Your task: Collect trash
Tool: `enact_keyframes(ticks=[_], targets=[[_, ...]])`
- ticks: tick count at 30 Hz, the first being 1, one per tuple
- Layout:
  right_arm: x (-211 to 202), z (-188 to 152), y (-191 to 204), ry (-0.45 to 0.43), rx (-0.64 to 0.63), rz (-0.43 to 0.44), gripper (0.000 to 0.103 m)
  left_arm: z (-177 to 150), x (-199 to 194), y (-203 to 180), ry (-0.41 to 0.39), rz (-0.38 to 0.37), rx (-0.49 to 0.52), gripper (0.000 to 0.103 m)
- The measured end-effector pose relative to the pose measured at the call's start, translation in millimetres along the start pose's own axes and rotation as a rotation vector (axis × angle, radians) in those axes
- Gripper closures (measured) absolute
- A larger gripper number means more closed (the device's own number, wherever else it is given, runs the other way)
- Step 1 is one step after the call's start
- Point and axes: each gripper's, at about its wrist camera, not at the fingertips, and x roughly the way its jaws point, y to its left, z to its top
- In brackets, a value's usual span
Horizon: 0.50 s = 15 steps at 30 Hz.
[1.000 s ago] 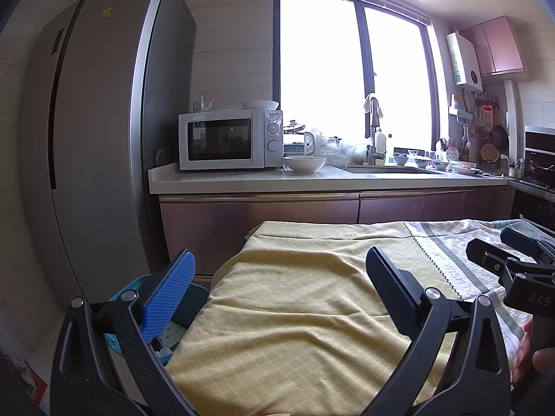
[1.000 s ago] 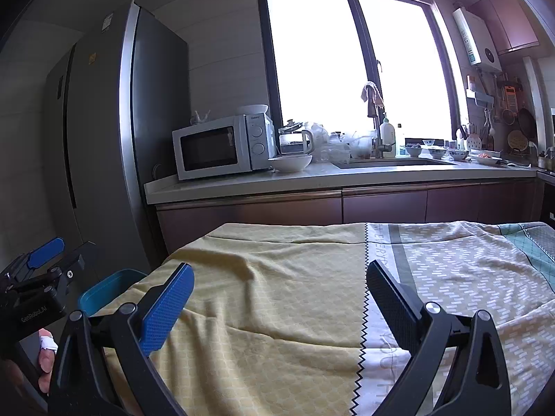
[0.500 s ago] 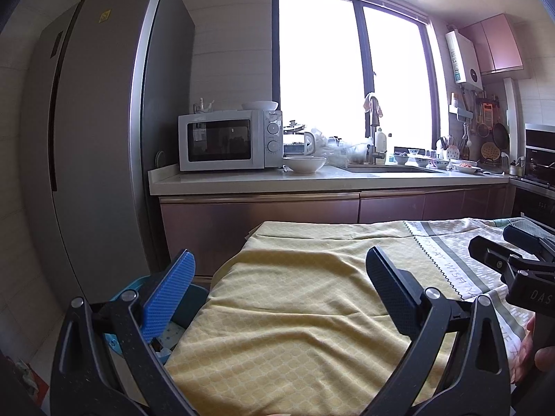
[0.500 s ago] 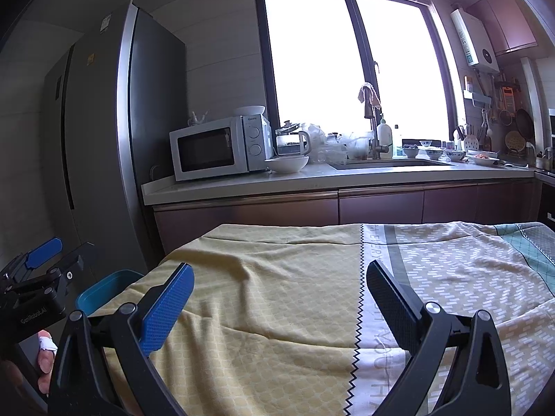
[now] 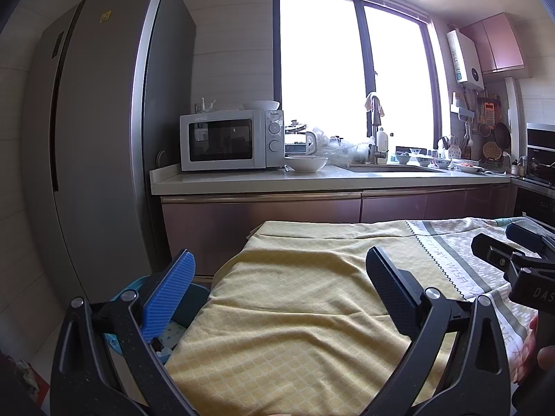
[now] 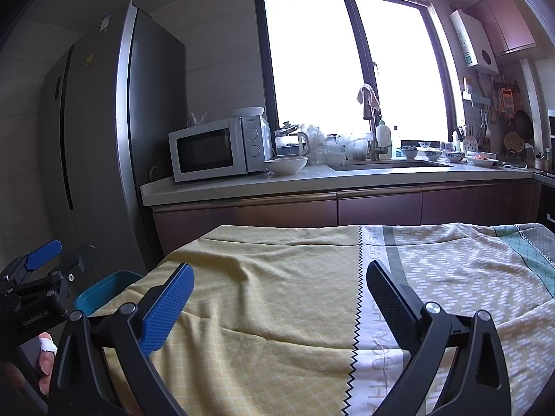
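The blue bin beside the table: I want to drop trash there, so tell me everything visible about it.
The blue bin is a teal-blue, plastic-looking open container standing low at the table's left edge, between the yellow tablecloth and the fridge. The cloth hides its right side. In the left wrist view, something pale lies inside.

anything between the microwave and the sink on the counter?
Yes. In the right wrist view, a white bowl sits just right of the microwave, with a glass kettle behind it, then a cluster of clear containers before the sink.
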Motion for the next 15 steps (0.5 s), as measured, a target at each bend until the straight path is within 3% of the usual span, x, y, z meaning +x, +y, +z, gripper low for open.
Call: enact_keyframes(ticks=[15], targets=[[0.0,1.1,0.8,-0.004,0.000,-0.005,0.007,-2.7,-0.9,1.2,-0.001,0.010,-0.001,0.006]])
